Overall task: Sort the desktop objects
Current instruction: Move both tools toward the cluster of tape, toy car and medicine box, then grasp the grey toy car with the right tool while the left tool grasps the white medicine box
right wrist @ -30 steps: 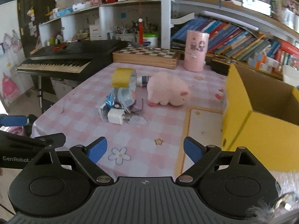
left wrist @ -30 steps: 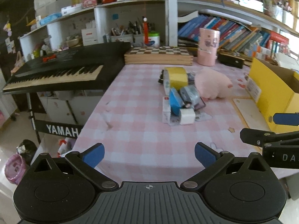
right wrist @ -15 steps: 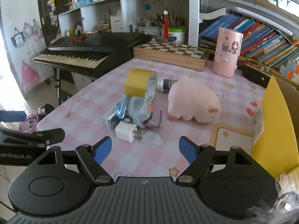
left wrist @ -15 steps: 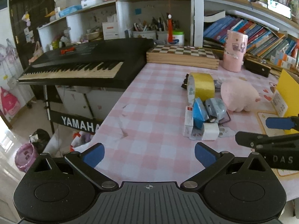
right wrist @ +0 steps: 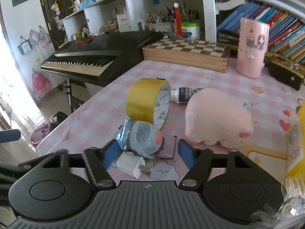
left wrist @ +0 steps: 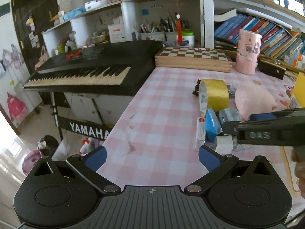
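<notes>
A pile sits on the pink checked table (left wrist: 162, 114): a yellow tape roll (right wrist: 146, 103) (left wrist: 214, 95), a grey-blue round gadget (right wrist: 144, 138), a white charger (right wrist: 131, 163), a white tube (right wrist: 183, 94) and a pink plush (right wrist: 217, 116) (left wrist: 253, 101). My right gripper (right wrist: 146, 155) is open, with its fingers on either side of the gadget and charger. My left gripper (left wrist: 151, 156) is open and empty over the table's near left edge. The right gripper shows from the side in the left wrist view (left wrist: 266, 129).
A yellow box (right wrist: 299, 147) stands at the right. A black keyboard (left wrist: 91, 70) lies left, beyond the table edge. A wooden chessboard box (left wrist: 192, 58), a pink cup (left wrist: 247, 53) and bookshelves (left wrist: 266, 30) stand at the back.
My right gripper has moved forward and down to the pile, so the gadget and charger now lie between its fingers. My left gripper has shifted left and back.
</notes>
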